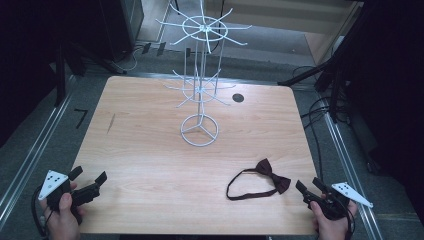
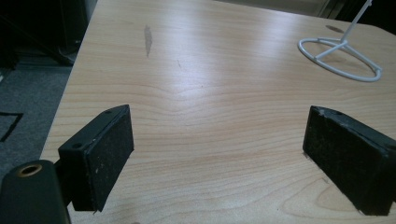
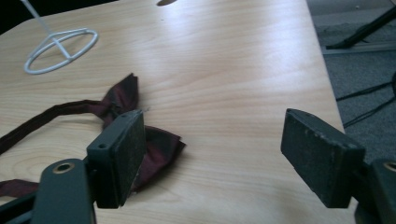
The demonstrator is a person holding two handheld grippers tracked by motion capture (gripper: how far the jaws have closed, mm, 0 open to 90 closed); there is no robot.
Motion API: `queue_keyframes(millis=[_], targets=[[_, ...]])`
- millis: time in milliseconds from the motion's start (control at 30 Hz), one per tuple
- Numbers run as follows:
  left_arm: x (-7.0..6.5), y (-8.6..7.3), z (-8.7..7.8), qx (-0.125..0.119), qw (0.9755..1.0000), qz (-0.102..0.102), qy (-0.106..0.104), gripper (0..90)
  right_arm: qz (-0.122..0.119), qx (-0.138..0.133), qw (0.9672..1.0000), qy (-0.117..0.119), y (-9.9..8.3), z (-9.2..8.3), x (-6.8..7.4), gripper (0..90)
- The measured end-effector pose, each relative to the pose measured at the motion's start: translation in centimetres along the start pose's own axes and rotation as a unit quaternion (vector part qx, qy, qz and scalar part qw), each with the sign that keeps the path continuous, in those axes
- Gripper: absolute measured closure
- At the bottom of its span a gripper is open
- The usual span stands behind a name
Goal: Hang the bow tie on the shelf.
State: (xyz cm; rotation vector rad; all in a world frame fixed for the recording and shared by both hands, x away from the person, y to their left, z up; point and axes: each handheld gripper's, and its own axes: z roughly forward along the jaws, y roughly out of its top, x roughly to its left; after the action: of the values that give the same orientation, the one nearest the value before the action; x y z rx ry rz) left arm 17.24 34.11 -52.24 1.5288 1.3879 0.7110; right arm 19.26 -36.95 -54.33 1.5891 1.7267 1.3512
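Since the bow tie (image 1: pixel 272 176) looks soft and light — likely limp — its knot suits the right gripper (image 1: pixel 309 189); both grippers gape empty, left gripper (image 1: pixel 90 181) included.

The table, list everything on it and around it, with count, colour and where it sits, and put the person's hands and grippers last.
Table: one, light wood, centre of the high view.
Wire rack: one, white, upright with empty hooks, middle of the table toward the far edge.
Bow tie: one, dark maroon with looped strap, flat, near right.
Round hole: one, dark, far right of the tabletop.
Left gripper: one, black, open, near left corner.
Right gripper: one, black, open, beside the bow tie.
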Motion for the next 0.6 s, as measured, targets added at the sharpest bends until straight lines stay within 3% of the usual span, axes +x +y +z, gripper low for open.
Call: queue_keyframes(millis=[100,267,333,433,500,533,567,600], targets=[[-0.2,0.0,0.1,0.003,1.0,0.006,0.0,9.3,-0.019,0.003,0.9998,0.003,0.7,-0.2,0.7,20.8],[-0.3,0.1,0.2,0.008,0.9999,0.011,-0.004,9.4,-0.072,0.026,0.9964,0.036,2.6,-0.2,3.0,15.6],[-0.2,0.1,0.2,0.009,0.9999,0.009,-0.005,9.4,-0.091,0.048,0.9927,0.062,3.4,0.0,4.1,14.2],[-0.2,0.1,0.2,0.01,0.9999,0.01,-0.005,9.6,-0.103,0.061,0.9901,0.073,3.7,0.3,4.8,14.1],[-0.2,0.1,0.2,0.011,0.9999,0.01,-0.005,9.6,-0.118,0.075,0.9867,0.083,3.9,0.8,5.4,14.0],[-0.2,0.1,0.2,0.011,0.9999,0.01,-0.005,9.6,-0.129,0.09,0.9833,0.092,4.1,1.3,6.0,14.0],[-0.2,0.1,0.2,0.011,0.9999,0.01,-0.006,9.6,-0.129,0.09,0.9833,0.092,4.1,1.3,6.0,14.0],[-0.2,0.1,0.2,0.012,0.9999,0.01,-0.007,9.6,-0.135,0.1,0.9807,0.1,4.2,1.6,6.3,14.1]])
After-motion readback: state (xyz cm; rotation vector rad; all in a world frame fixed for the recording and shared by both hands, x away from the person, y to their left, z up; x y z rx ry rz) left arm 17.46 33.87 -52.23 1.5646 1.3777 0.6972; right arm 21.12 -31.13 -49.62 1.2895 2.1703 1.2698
